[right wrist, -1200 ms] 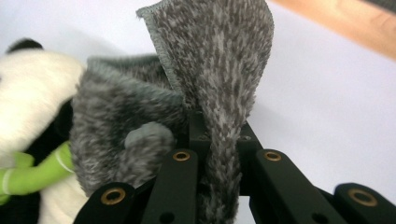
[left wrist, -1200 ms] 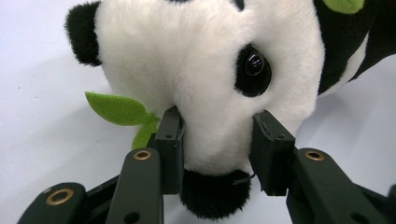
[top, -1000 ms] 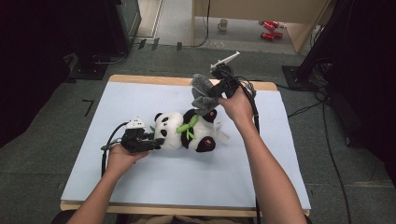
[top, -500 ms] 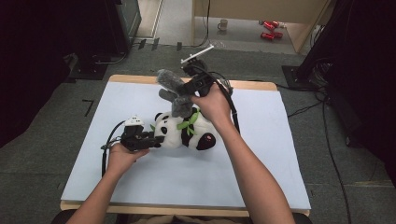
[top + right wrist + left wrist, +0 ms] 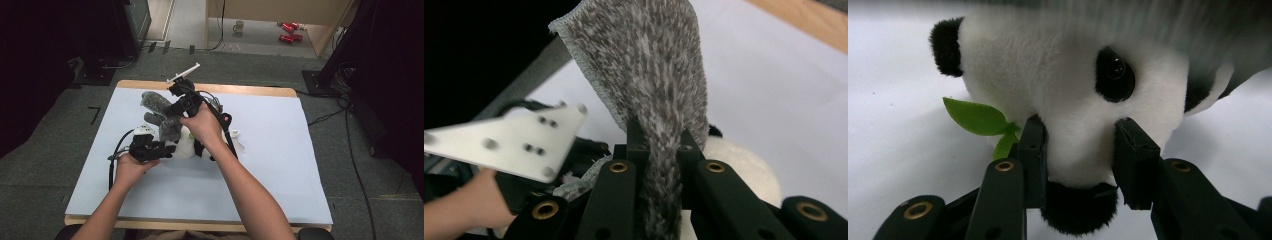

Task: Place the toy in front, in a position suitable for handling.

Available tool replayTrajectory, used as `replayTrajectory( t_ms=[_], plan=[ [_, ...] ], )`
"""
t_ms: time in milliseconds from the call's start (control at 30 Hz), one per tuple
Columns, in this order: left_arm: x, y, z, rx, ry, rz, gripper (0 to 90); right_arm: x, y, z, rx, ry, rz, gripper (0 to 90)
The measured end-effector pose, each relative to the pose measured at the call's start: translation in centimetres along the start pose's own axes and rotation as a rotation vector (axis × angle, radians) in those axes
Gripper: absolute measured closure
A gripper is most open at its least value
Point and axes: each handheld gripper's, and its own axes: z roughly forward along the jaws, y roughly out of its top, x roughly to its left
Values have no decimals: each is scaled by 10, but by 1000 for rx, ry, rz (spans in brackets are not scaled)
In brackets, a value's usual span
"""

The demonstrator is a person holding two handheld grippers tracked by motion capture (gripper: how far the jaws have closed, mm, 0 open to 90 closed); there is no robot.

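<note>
A black-and-white panda plush (image 5: 186, 146) lies on the pale mat (image 5: 280, 150). My left gripper (image 5: 169, 149) is shut on its head, and in the left gripper view the pads (image 5: 1034, 145) press into the white face (image 5: 1063, 85) on both sides, beside a green felt leaf (image 5: 975, 116). My right gripper (image 5: 173, 113) hovers just above the plush, shut on a fuzzy grey cloth (image 5: 159, 111). In the right gripper view the cloth (image 5: 659, 65) stands up from between the jaws of the right gripper (image 5: 659, 145), with the panda (image 5: 744, 170) below.
The table's wooden far edge (image 5: 240, 90) runs behind the mat. Cables (image 5: 225, 125) trail from the right gripper across the plush. A mug (image 5: 239, 25) and red items (image 5: 287, 31) sit on the floor beyond. The left gripper's pale plate (image 5: 509, 145) shows in the right gripper view.
My right gripper has carried the grey cloth leftward, from beside the panda's feet to above its head. The left gripper has stayed on the panda's head.
</note>
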Motion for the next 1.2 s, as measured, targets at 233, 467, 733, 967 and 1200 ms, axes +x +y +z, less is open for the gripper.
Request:
replayTrajectory(
  t_ms=[233,467,733,967,1200],
  plan=[
    [1,-1,1,6,2,-4,615,-23,-29,28,68,-25,53,839],
    [2,-1,1,7,-2,-3,612,-35,-41,20,65,-69,41,838],
    [3,-1,2,3,-2,-5,612,-54,-55,4,103,-142,52,838],
    [3,-1,2,4,-4,1,611,-77,-71,-14,82,-119,118,838],
    [6,-1,3,-1,-23,-23,610,-87,-76,-35,92,-178,105,838]
  ],
)
